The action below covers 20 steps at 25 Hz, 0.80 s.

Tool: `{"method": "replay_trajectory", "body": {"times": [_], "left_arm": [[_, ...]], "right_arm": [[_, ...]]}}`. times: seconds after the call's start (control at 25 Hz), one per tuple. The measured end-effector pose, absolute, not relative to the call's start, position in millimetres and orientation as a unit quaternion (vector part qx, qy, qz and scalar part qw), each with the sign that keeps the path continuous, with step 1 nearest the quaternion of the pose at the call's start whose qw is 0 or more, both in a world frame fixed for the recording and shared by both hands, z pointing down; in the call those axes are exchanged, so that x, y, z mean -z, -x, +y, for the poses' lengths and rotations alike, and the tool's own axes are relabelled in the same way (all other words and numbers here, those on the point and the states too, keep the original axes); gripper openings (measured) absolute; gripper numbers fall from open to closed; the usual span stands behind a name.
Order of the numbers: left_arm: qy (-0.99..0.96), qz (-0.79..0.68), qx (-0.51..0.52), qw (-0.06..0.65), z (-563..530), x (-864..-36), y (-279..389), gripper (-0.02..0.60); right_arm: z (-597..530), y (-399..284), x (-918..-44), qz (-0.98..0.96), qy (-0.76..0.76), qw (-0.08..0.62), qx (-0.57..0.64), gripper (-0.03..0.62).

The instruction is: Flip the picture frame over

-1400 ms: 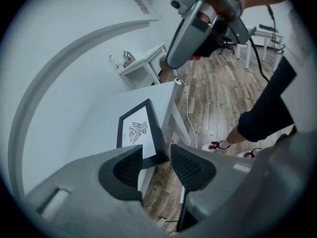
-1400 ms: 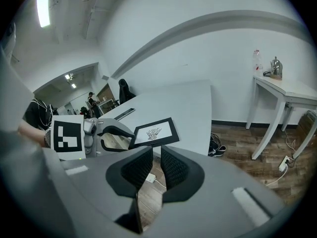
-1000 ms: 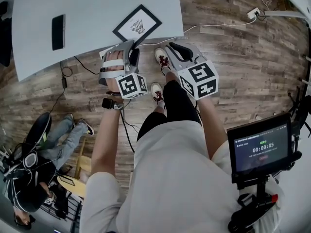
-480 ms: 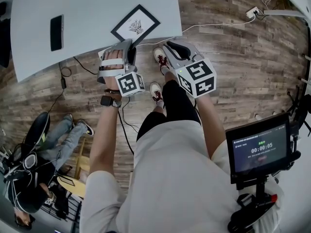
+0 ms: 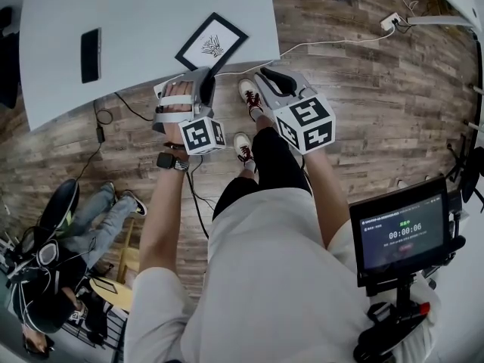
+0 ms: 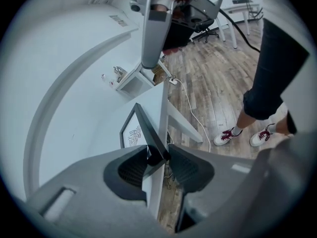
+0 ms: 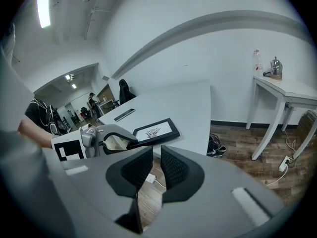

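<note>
A black picture frame (image 5: 212, 44) with a white print lies face up near the front edge of the white table (image 5: 151, 21). My left gripper (image 5: 203, 79) is at the frame's near corner. In the left gripper view that corner (image 6: 151, 143) sits between the pads of the left gripper (image 6: 158, 157), whose jaws have just been closing and now pinch it. The right gripper view shows the frame (image 7: 153, 131) flat, with the left gripper (image 7: 128, 144) clamped on its corner. My right gripper (image 5: 266, 76) (image 7: 156, 158) hangs over the floor beside the table. Its jaws stand narrowly apart, with nothing between them.
A black phone (image 5: 91, 50) lies at the table's left. A white cable (image 5: 333, 40) runs across the wood floor. My feet (image 5: 249, 93) stand by the table edge. A seated person (image 5: 53, 263) is at lower left, a screen on a stand (image 5: 401, 233) at right.
The left gripper stays at the frame's near corner and the right gripper keeps its place. Only the view itself shifts slightly.
</note>
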<state>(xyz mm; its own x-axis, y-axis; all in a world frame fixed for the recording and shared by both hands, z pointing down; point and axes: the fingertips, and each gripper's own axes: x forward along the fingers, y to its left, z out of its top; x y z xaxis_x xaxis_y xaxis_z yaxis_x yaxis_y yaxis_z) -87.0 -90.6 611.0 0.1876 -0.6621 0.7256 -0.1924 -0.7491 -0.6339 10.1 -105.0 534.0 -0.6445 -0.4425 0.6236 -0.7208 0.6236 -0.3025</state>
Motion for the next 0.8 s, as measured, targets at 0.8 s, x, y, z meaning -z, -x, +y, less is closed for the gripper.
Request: {"method": "replay_trajectory", "body": {"times": [0.8], "left_arm": [[0.895,0.212,0.387,0.066,-95.4,-570.9,56.4,0.11]], "right_arm": [[-120.8,-37.3,-535.3,-0.854,-0.371,0.247,-0.267,0.052]]}}
